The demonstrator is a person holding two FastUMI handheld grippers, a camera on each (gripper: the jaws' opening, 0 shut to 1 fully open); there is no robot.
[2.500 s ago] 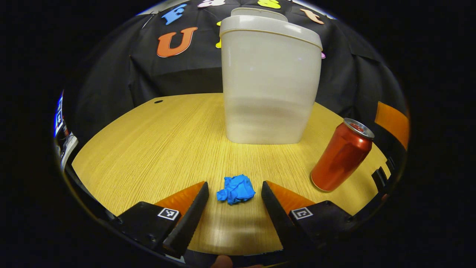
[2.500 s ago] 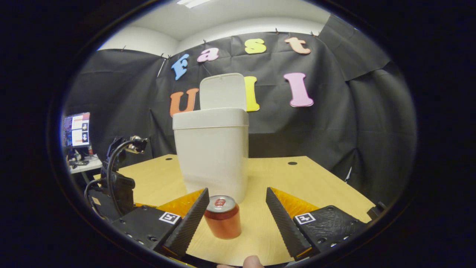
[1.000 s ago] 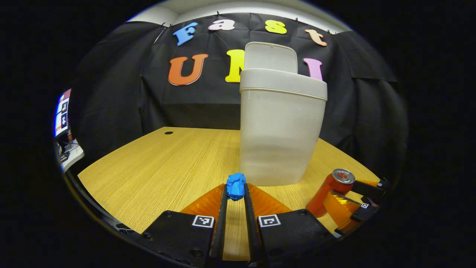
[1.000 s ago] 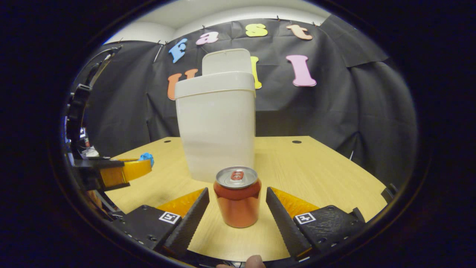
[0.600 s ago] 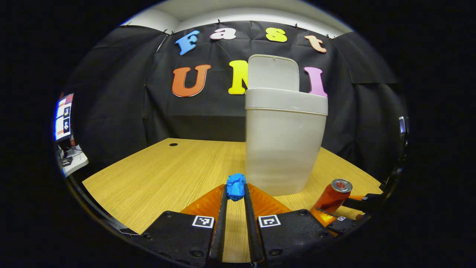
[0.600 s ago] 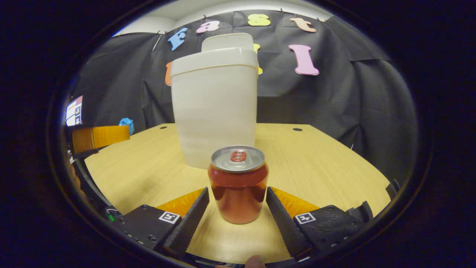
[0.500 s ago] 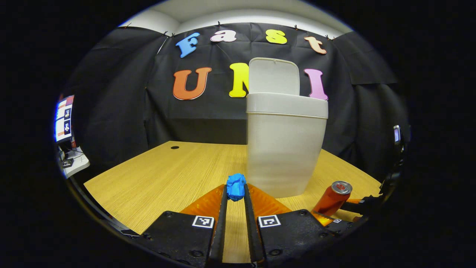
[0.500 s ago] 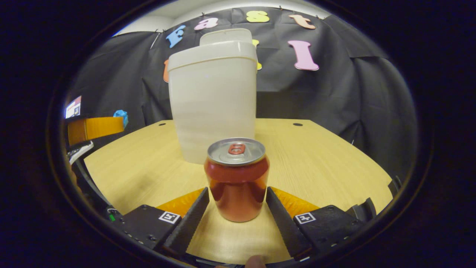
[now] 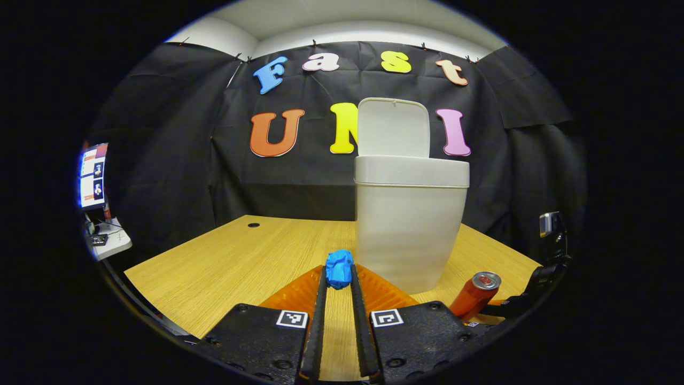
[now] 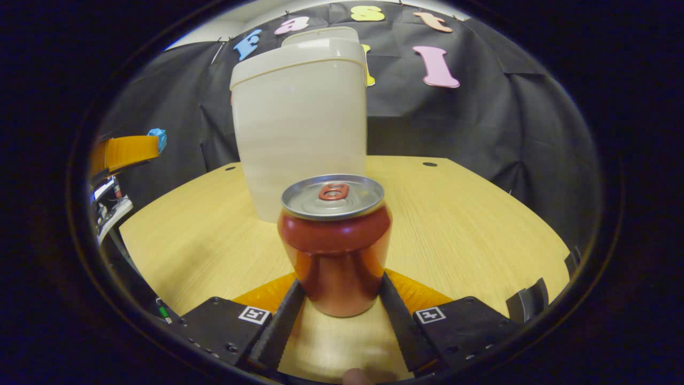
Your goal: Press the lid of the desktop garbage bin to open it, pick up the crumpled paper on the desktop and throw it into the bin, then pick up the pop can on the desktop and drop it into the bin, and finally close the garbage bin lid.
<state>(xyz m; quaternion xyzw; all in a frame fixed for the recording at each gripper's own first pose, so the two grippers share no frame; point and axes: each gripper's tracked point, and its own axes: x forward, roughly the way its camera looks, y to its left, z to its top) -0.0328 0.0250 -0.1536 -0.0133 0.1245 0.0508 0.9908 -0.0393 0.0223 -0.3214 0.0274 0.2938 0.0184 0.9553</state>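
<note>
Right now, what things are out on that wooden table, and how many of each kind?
Bins: 1, the white garbage bin, lid up.
Cans: 1, the red pop can, standing between the right gripper fingers.
Paper balls: 1, the blue crumpled paper, pinched in the left gripper above the table.
Total: 3 things.

The left gripper is built from two matte black housing blocks, each marked with a small square black-and-white tag and set with recessed screws. The right gripper is made alike: black blocks, one square tag on each, small screw holes, and ridged, saw-toothed inner finger faces.
</note>
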